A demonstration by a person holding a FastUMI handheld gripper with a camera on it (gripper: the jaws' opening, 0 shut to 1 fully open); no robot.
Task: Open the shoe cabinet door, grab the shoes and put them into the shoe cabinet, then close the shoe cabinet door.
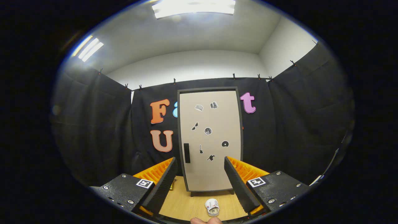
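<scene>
A tall shoe cabinet (210, 140) with a beige door in a dark frame stands on the wooden table, straight ahead beyond my fingers. The door is closed; its dark handle (186, 153) sits on the left side, and several small stickers dot the panel. A small white shoe (212, 207) lies on the table in front of the cabinet, low between my fingers and nearer the right one. My gripper (200, 174) is open, its fingers wide apart with nothing between them.
The wooden table (183, 203) runs from me to the cabinet's foot. A small yellowish object (171, 186) sits by the cabinet's lower left corner, partly behind my left finger. Black cloth walls close the booth on three sides. A fingertip (205, 221) shows below the shoe.
</scene>
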